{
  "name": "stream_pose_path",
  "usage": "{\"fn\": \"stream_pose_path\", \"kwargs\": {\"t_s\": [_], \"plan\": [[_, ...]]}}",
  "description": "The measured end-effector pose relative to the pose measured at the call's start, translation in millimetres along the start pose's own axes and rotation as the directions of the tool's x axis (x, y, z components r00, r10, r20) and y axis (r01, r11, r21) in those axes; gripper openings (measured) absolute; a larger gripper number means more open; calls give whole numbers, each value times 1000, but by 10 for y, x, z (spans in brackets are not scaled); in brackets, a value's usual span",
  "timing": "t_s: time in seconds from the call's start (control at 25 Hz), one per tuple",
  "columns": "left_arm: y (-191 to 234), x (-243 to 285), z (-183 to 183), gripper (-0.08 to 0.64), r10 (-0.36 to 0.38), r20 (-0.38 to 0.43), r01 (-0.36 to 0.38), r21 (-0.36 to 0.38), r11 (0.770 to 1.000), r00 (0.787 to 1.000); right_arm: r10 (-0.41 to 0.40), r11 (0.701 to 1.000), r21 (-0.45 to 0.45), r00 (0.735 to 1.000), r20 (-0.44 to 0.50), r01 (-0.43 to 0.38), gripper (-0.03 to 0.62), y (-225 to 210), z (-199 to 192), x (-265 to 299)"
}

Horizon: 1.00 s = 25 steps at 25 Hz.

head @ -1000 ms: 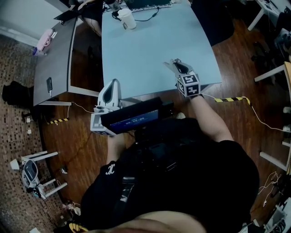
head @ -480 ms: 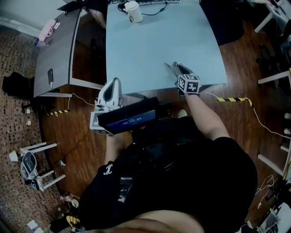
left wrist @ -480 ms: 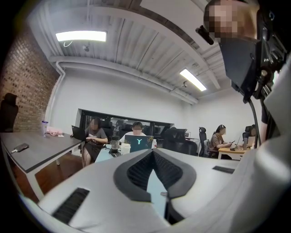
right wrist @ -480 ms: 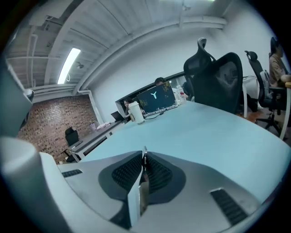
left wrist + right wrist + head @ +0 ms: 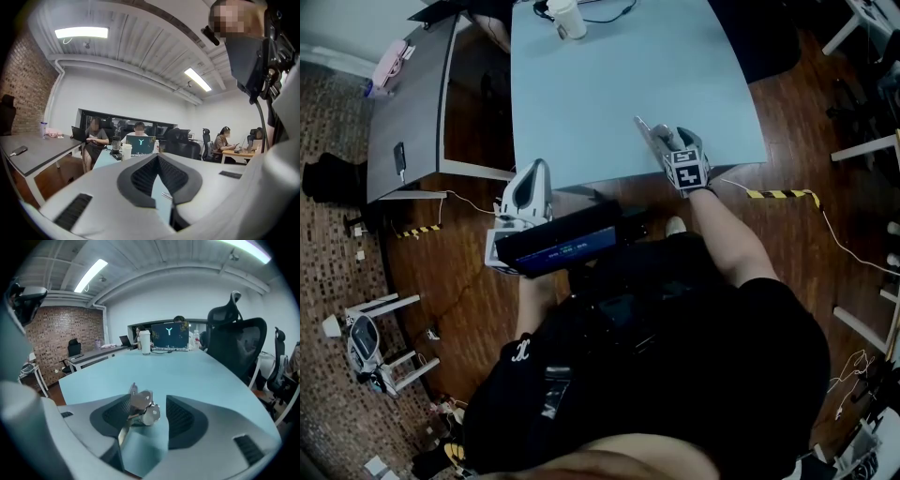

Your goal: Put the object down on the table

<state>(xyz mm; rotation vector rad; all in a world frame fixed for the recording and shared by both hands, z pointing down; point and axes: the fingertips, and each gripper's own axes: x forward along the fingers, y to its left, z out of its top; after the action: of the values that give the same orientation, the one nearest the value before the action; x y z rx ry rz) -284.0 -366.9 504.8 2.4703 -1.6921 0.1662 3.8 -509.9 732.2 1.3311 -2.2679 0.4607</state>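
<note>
A small bunch of metal keys (image 5: 140, 408) sits between the jaws of my right gripper (image 5: 147, 414), just above the light blue table (image 5: 197, 373). The jaws are opening: the keys lean against the left pad (image 5: 116, 412) and a gap shows to the right pad. In the head view the right gripper (image 5: 661, 141) hovers over the table's near edge (image 5: 619, 173); the keys are too small to make out there. My left gripper (image 5: 528, 186) is held off the table's near left corner, pointing up, its jaws (image 5: 158, 160) closed tip to tip with nothing in them.
A white cup (image 5: 565, 19) and an open laptop (image 5: 169, 337) stand at the table's far end. A black office chair (image 5: 234, 345) is at the table's right side. A grey desk (image 5: 412, 112) with a phone (image 5: 399, 159) stands to the left. People sit at desks behind.
The right gripper has edged a little farther over the table's near edge and its jaws look wider apart. The left gripper has stayed where it was.
</note>
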Motion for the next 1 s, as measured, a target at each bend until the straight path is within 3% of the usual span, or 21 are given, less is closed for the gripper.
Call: {"fn": "stream_pose_path", "kwargs": {"t_s": [0.12,0.24,0.36,0.48,0.56,0.64,0.8,1.0], "plan": [[54,-8,-135,-8,-9,-10,9,7,1000,1000,12,1000,-11,992,124,-10,245,-46,316,-258],[-127,99,192,-8,-7,17,7,-9,1000,1000,-10,998,59,950,311,-9,244,-170,870,-780],[-468,299,793,-8,-3,71,5,-29,1000,997,-53,998,50,873,484,32,118,-311,1499,-1406],[-610,409,893,-8,-9,91,10,-18,1000,996,-62,989,-67,779,624,132,-20,-376,2018,-2013],[-730,458,932,-8,-11,104,13,-13,1000,995,-27,980,-124,726,687,153,-21,-374,2242,-2379],[-868,483,941,-8,-14,119,15,-9,1000,993,0,977,-148,693,721,153,-21,-418,2334,-2675],[-1130,453,914,-8,12,139,-13,8,1000,990,14,975,-158,661,750,159,-23,-595,2271,-3121],[-1385,322,878,-8,32,139,-35,19,999,990,7,978,-138,647,763,153,-20,-751,2069,-3520]]}}
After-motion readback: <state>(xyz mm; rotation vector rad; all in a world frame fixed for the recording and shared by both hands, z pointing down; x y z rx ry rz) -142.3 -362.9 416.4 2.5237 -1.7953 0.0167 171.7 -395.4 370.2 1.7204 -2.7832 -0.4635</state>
